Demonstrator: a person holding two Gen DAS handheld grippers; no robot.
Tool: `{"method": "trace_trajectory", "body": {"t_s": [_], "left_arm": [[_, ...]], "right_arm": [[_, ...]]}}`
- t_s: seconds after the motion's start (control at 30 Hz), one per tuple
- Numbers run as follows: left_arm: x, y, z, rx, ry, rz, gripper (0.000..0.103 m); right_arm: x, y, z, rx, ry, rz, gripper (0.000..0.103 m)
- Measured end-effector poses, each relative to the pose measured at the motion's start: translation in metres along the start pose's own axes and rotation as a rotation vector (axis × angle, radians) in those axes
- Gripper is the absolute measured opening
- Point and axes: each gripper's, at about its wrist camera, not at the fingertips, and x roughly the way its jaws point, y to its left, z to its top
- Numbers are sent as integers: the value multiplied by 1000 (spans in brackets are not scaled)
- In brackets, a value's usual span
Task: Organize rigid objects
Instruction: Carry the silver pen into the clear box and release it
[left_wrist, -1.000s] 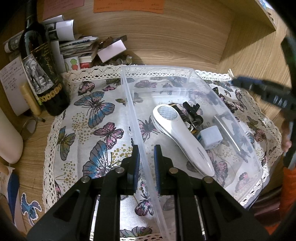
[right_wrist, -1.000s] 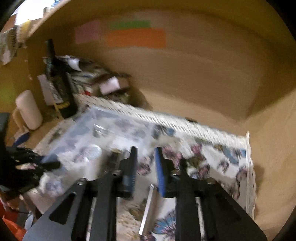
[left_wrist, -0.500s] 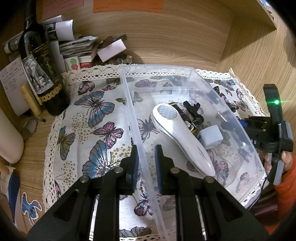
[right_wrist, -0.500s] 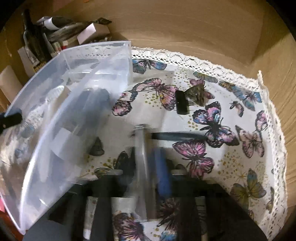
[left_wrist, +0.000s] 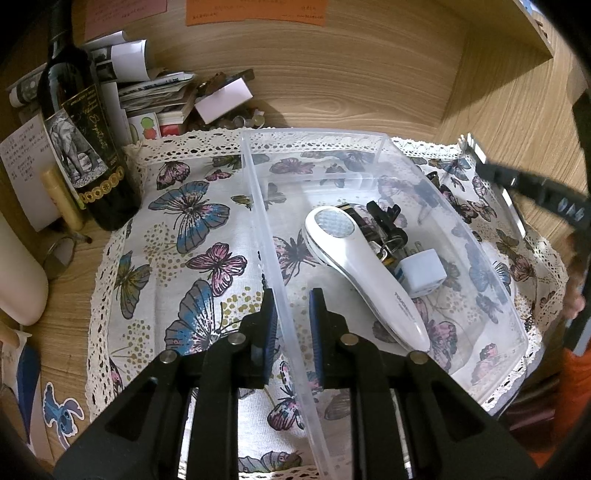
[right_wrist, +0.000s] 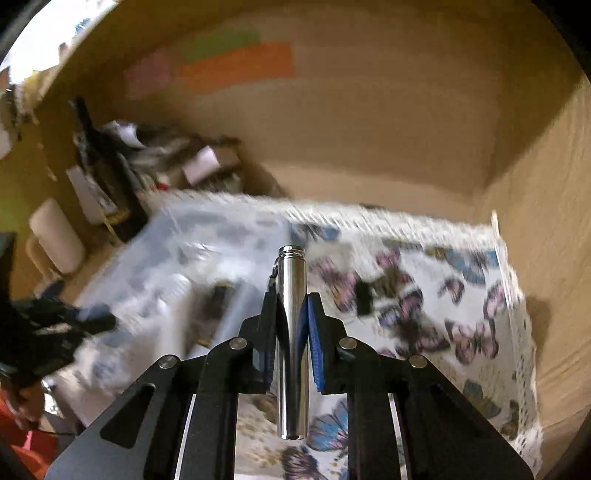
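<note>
Both tongs clamped.
Our right tongs (right_wrist: 291, 317) grip a steel cylinder (right_wrist: 291, 332); left tongs (left_wrist: 291, 317) pinch the clear bin's wall (left_wrist: 275, 266).

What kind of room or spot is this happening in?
Probably a wooden desk nook or shelf cubby at home. Clues: a lace-edged butterfly cloth on the wooden surface, a wine bottle beside stacked papers, and sticky notes on the wooden back panel.

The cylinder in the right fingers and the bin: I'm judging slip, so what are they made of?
Cylinder: apparently polished metal, with mirror-like streaks and a threaded end. Bin: clear, glossy rigid plastic; the butterfly cloth shows through its walls.
</note>
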Motion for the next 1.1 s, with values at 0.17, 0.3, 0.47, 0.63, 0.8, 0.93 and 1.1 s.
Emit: {"method": "trace_trajectory", "body": {"t_s": [0.17,0.3,0.47,0.63,0.8,0.93,1.1], "left_arm": [[0,0,0,-1,-1,0,16],[0,-1,0,0,-2,-2,16],[-1,-2,-1,6,-6,-2,16],[0,0,0,-5,-2,-16,16],[4,2,0,-12,9,-20,16],[6,4,1,-17,12,-27,16],[6,4,1,-18,13,-28,16]], "right_arm": [[-14,28,23,-55,-71,45,14],[-12,49,31,-100,-85,70,14],[17,64,33,-140,-18,84,14],[55,71,26,-158,92,87,14],[85,73,20,-164,190,97,14],[92,74,18,-174,228,105,14],[87,74,19,-187,218,97,15]]}}
